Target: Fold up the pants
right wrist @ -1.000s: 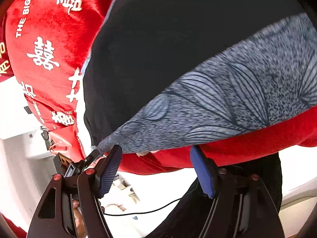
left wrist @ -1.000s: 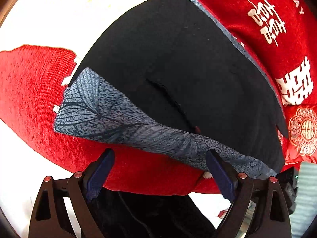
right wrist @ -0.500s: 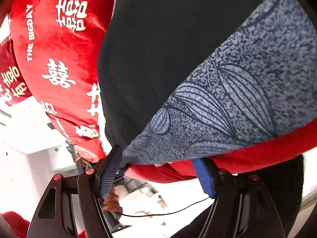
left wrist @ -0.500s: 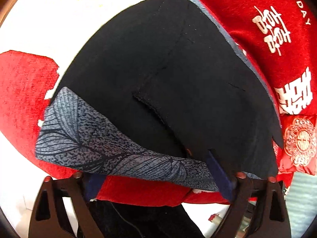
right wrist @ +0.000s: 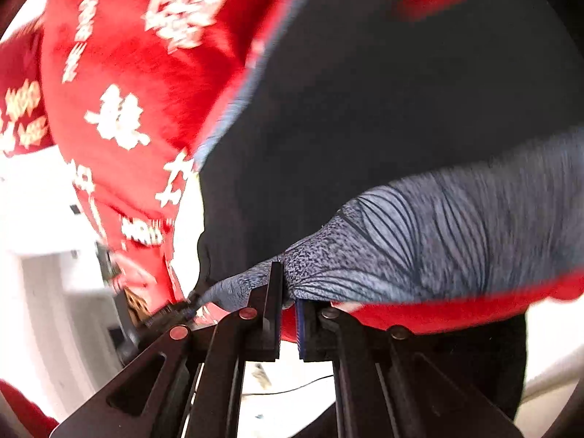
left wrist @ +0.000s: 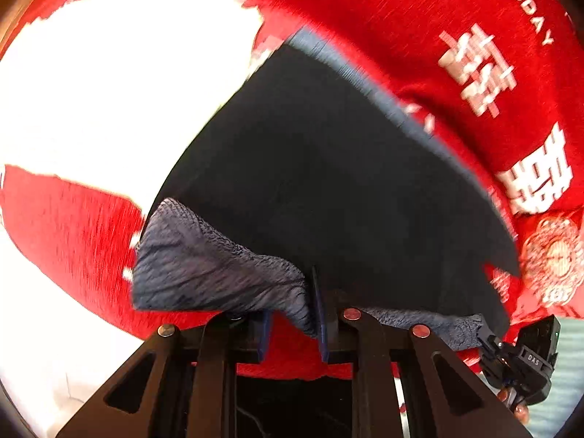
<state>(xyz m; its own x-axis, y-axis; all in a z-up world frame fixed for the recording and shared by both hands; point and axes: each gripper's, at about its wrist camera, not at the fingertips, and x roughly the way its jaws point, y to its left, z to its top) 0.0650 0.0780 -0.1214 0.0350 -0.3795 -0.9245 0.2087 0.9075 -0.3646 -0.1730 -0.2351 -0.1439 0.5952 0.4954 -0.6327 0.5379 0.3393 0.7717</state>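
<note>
The pants [left wrist: 346, 189], black with a grey leaf-print band [left wrist: 204, 273] along the near edge, lie spread on a red cover [left wrist: 419, 29] with white characters. We hold that band at two places: our left gripper [left wrist: 292, 323] has its fingers pinched on a bunched fold of the band, and our right gripper [right wrist: 288, 292] is clamped on the same band further along, cloth gathered between the pads.

Both grips take only a thin bite near the hem, so we judge that a quick lift could let the slick fabric slide out of one side and leave the fold crooked. If we pull unevenly, the band may twist or drag the black panel into creases. The plush cover could also cling and rise with the cloth.

Around the pants we see bright white patches [left wrist: 120, 84] on the cover; the opposite gripper shows at the edge of each view. Nothing lies on the pants.
</note>
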